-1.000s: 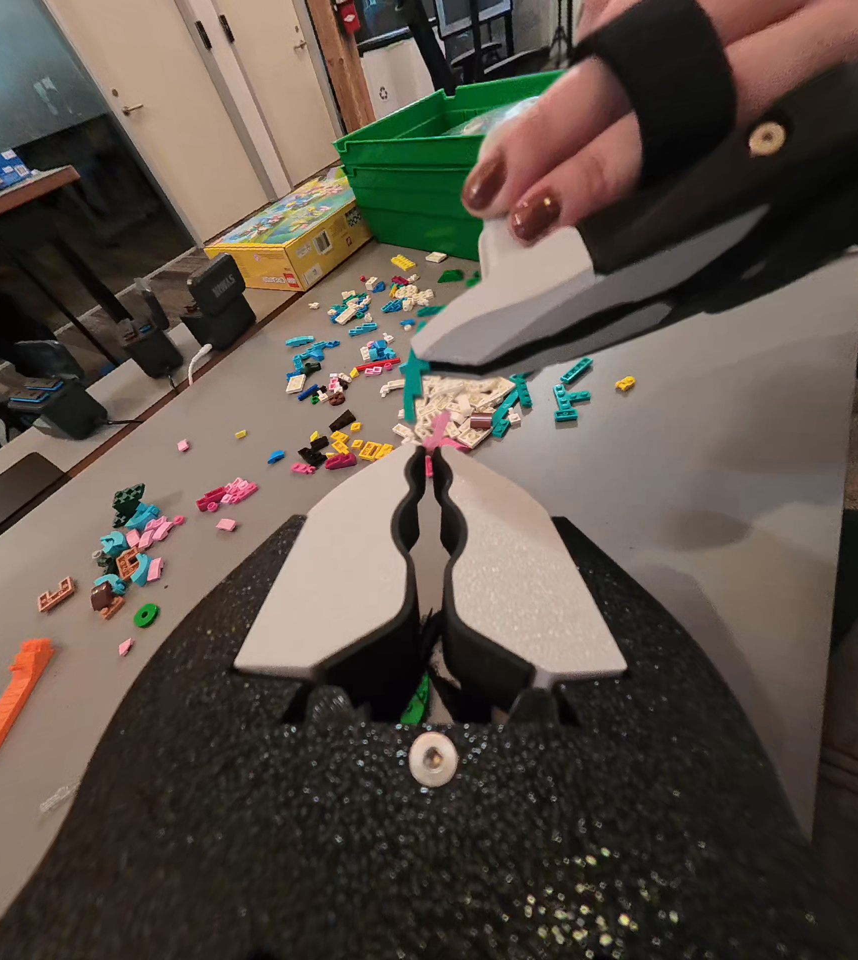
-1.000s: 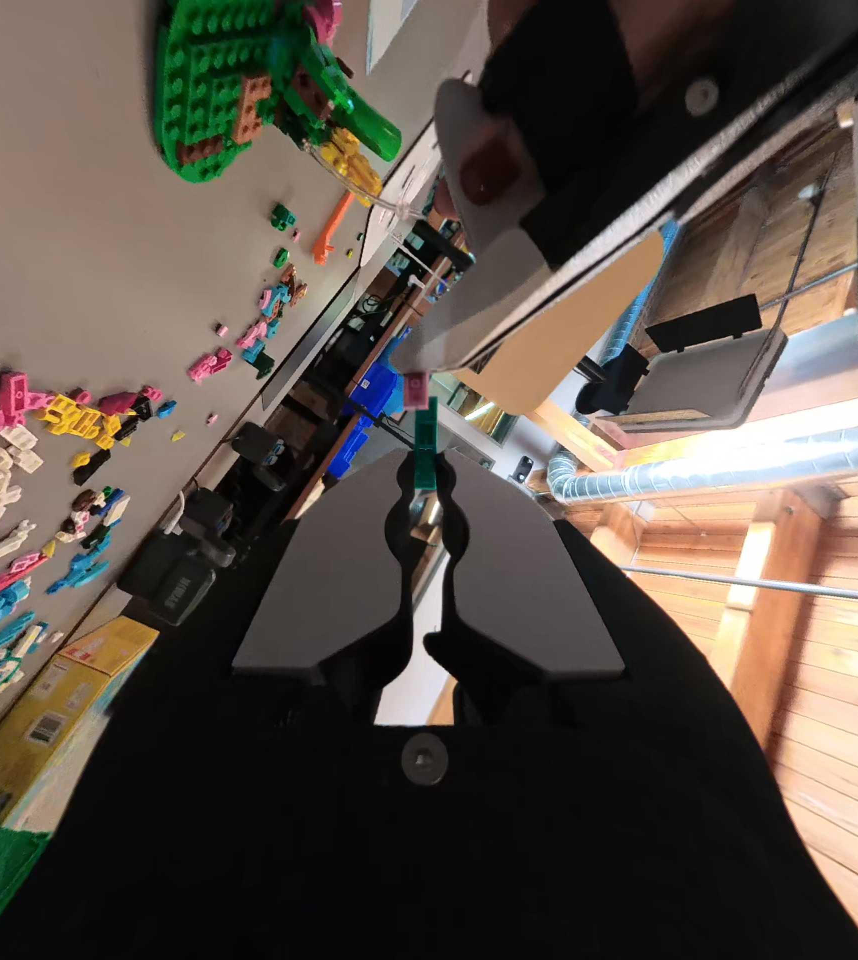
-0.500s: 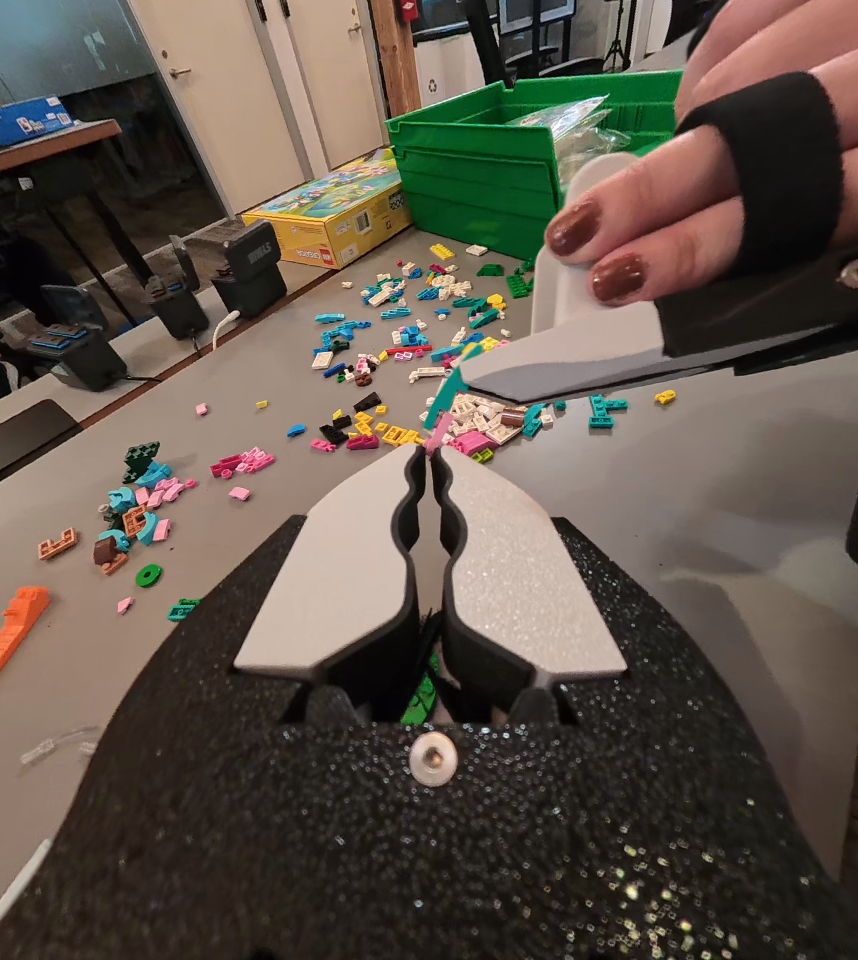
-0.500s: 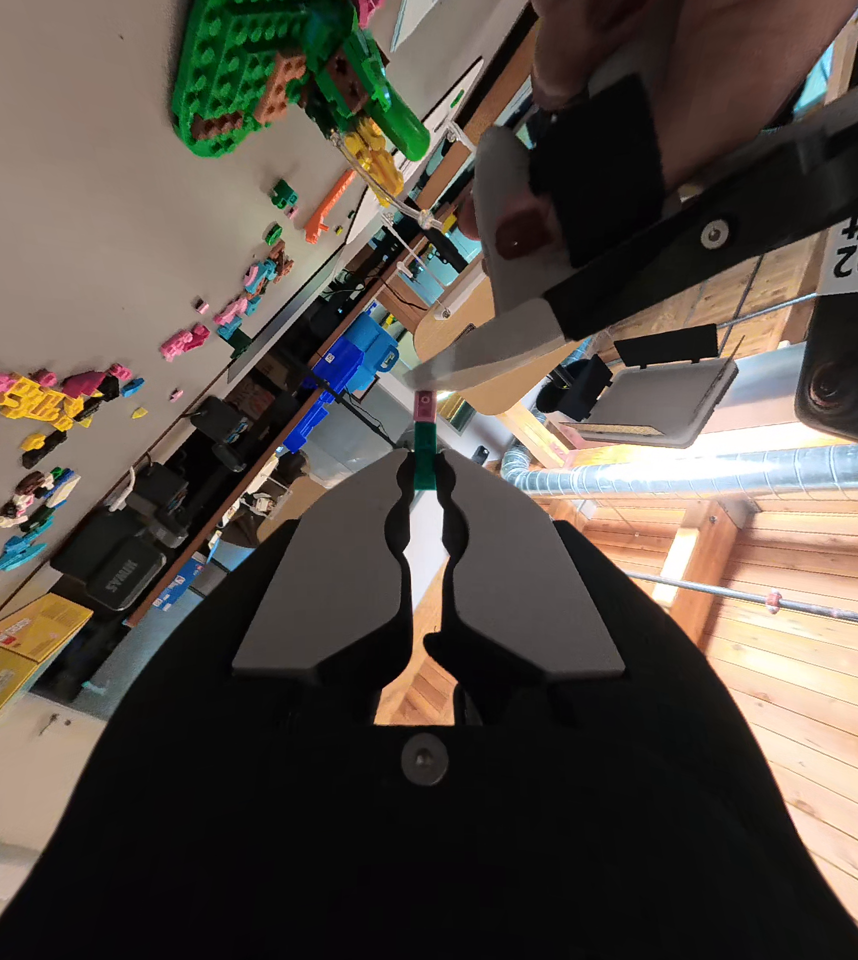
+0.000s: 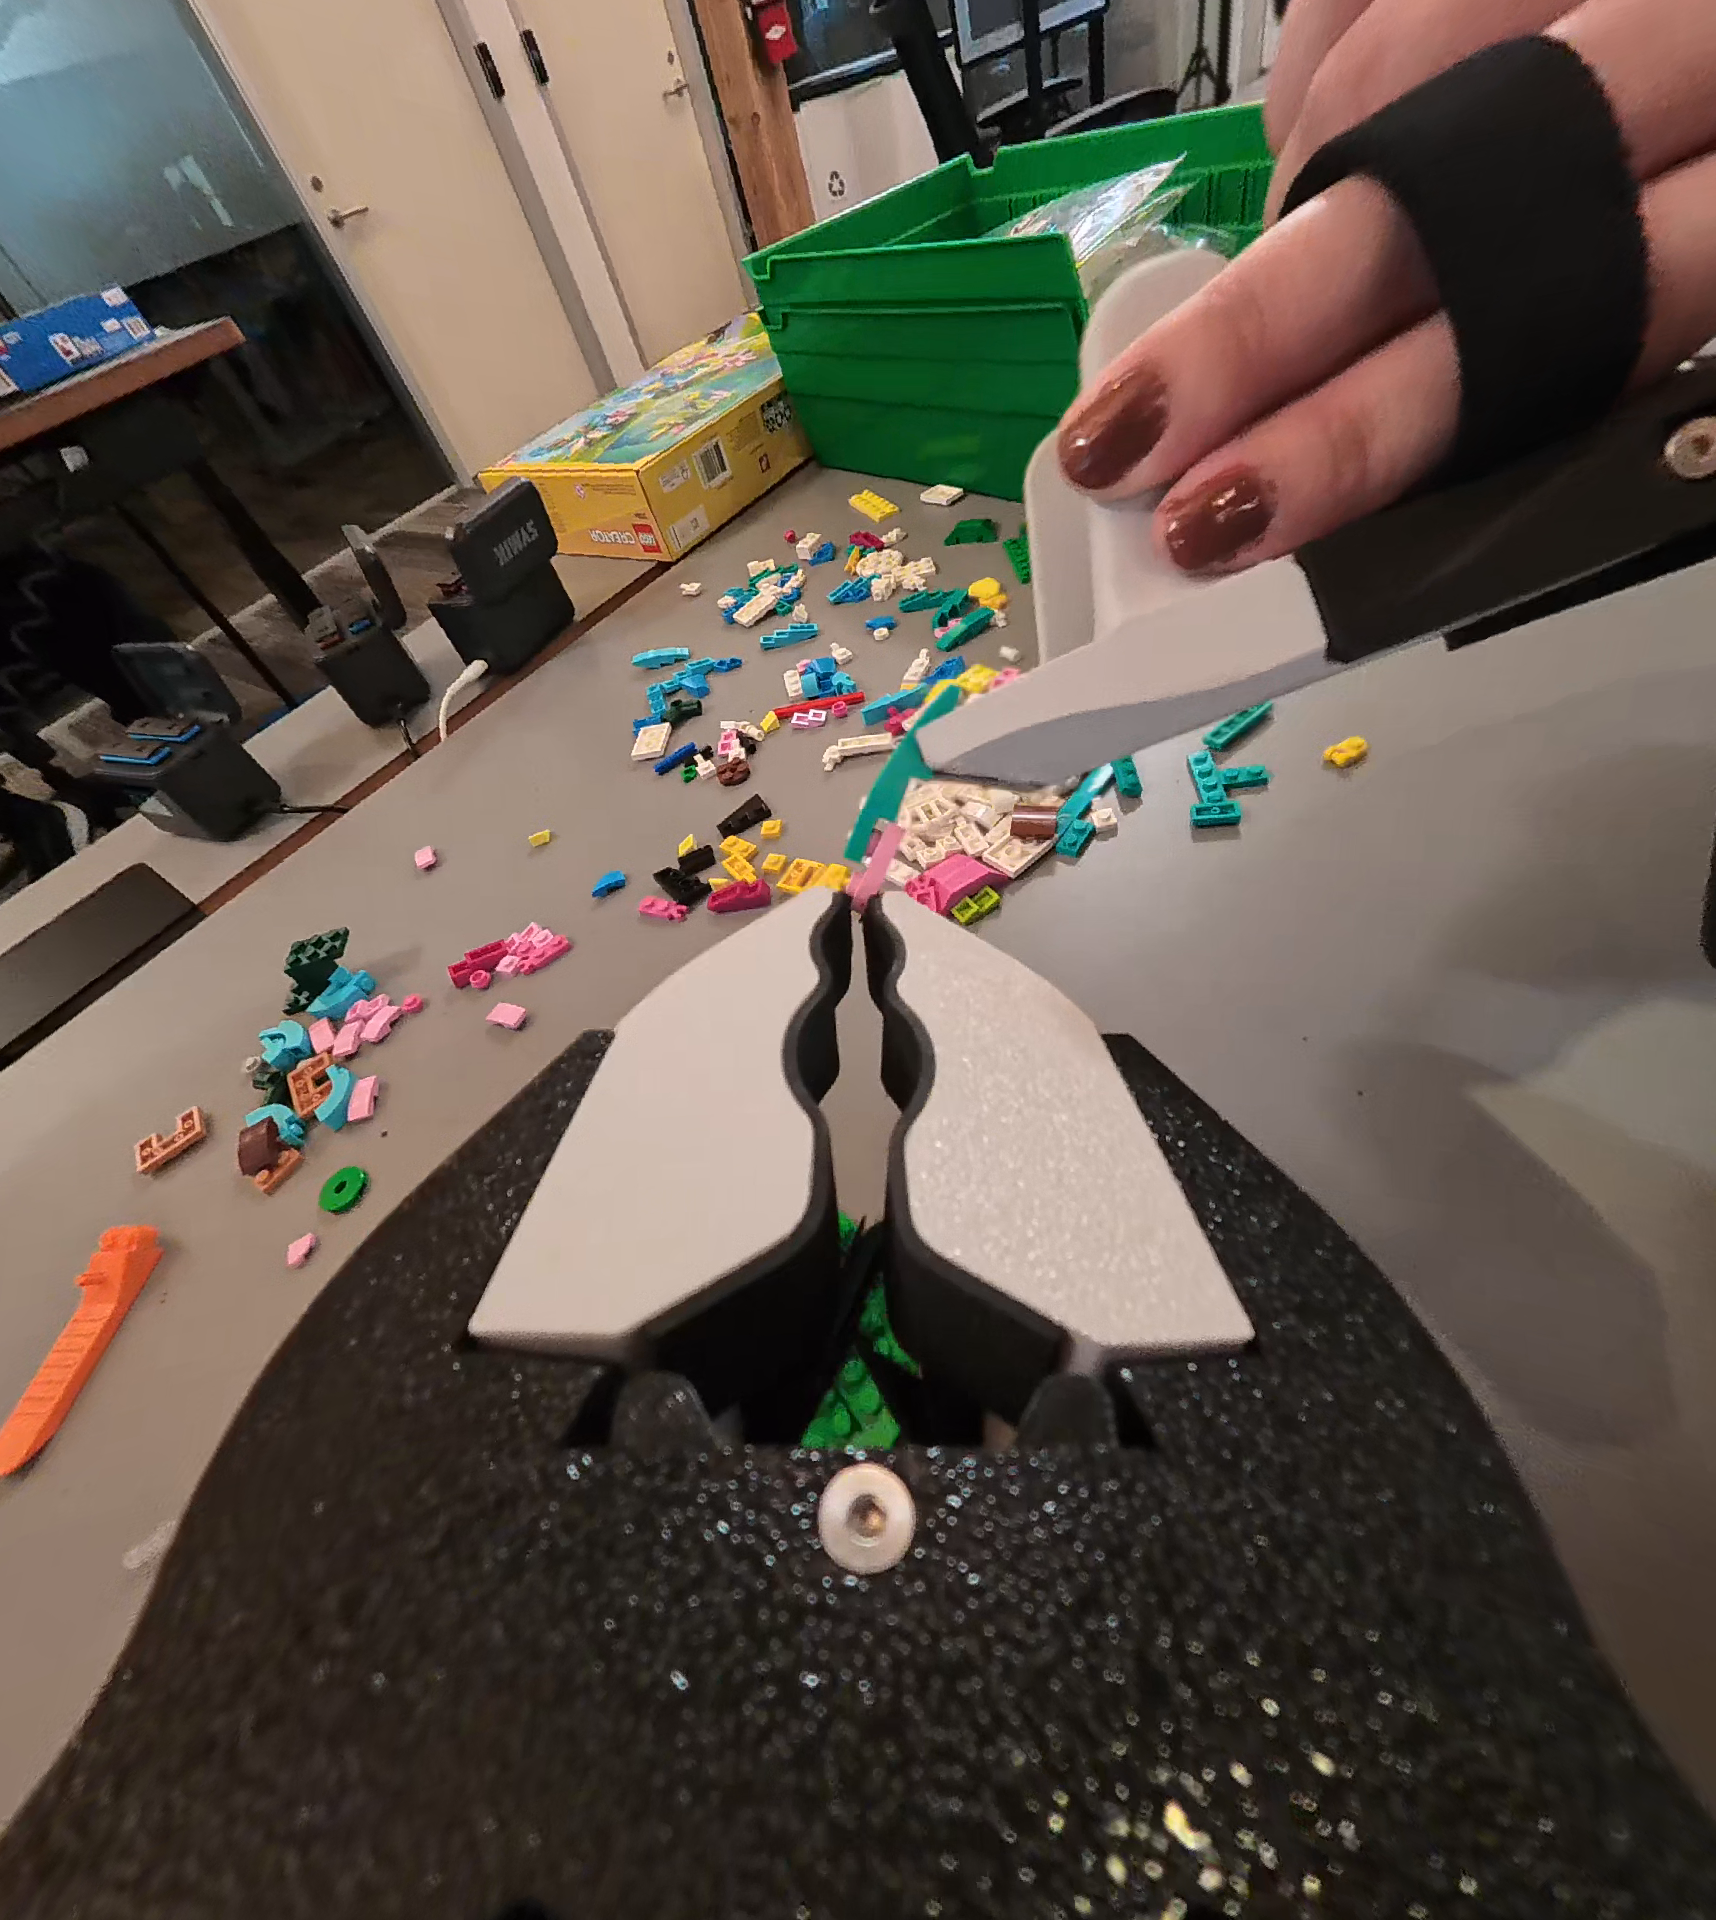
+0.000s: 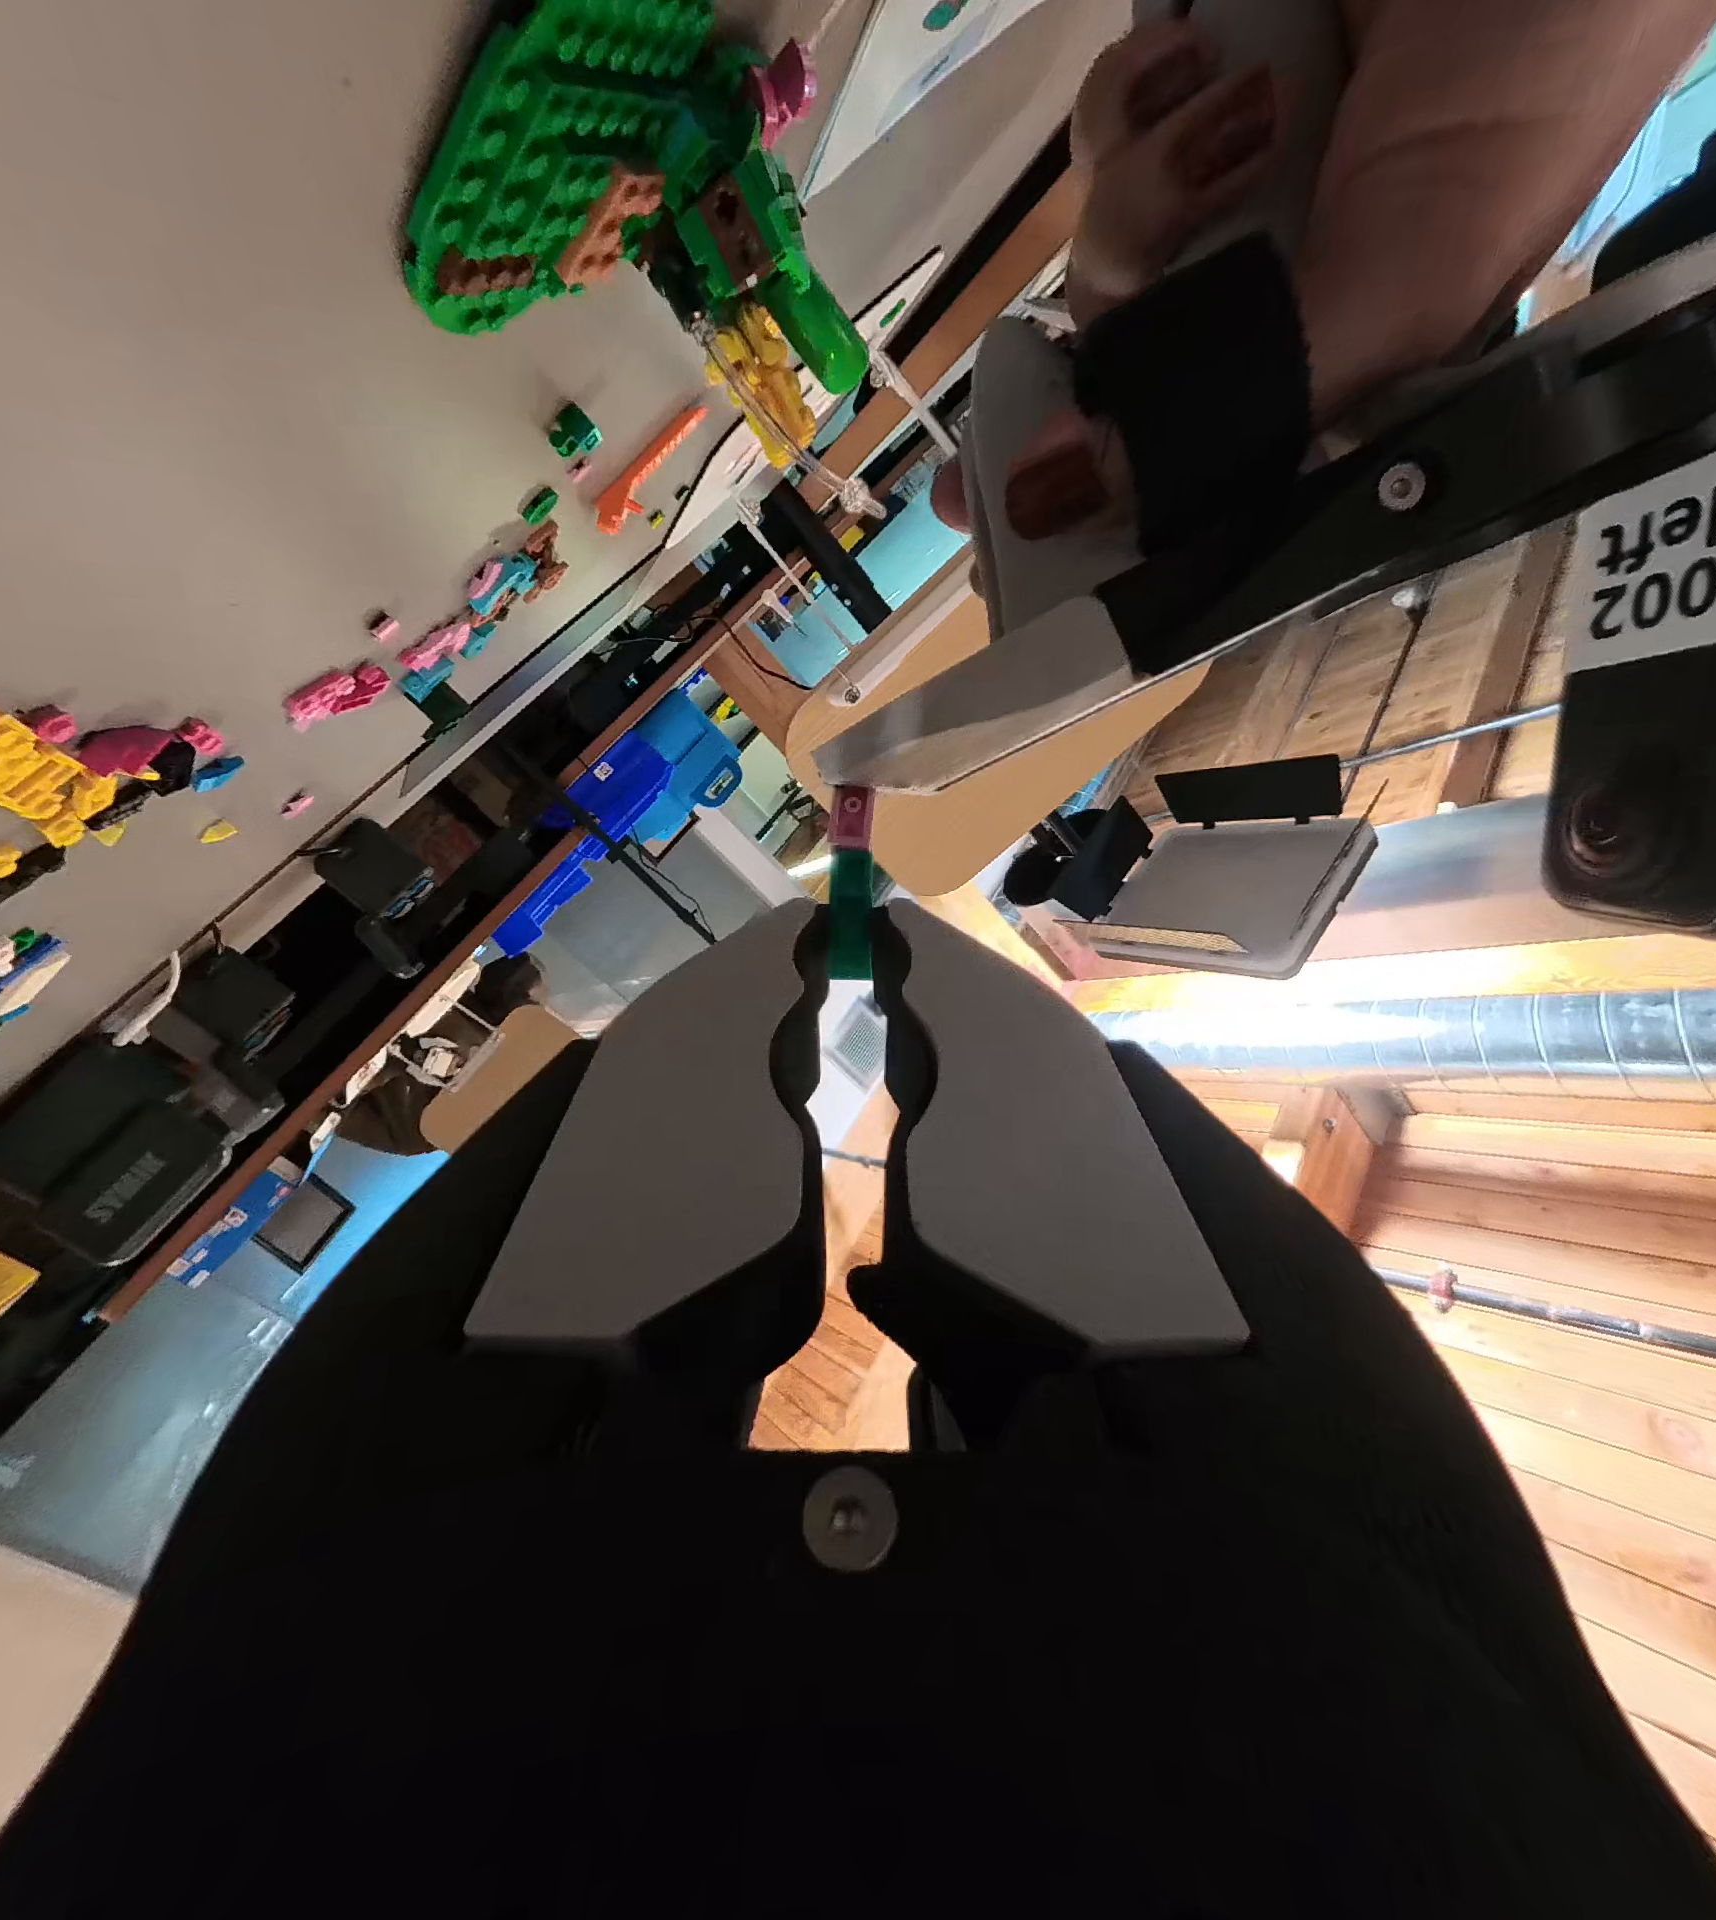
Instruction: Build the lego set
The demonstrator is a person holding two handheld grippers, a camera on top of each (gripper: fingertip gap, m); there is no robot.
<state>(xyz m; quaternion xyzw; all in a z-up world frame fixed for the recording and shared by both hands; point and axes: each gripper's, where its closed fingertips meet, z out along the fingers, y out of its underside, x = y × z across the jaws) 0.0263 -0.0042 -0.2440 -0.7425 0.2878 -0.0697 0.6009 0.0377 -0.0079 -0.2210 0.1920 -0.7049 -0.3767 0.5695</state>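
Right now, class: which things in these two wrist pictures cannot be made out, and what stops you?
- Green studded piece, left wrist view: mostly hidden behind the left gripper fingers.
- Green bin contents, left wrist view: hidden by its wall and the hand.
- Teal plate far end, right wrist view: covered by the right gripper pads.

Left gripper [image 5: 862, 914]: matt grey plastic fingers on a rough, speckled black body. Ahead of it, glossy plastic bricks [image 5: 958, 821] on a smooth matt grey table [image 5: 1353, 1039].
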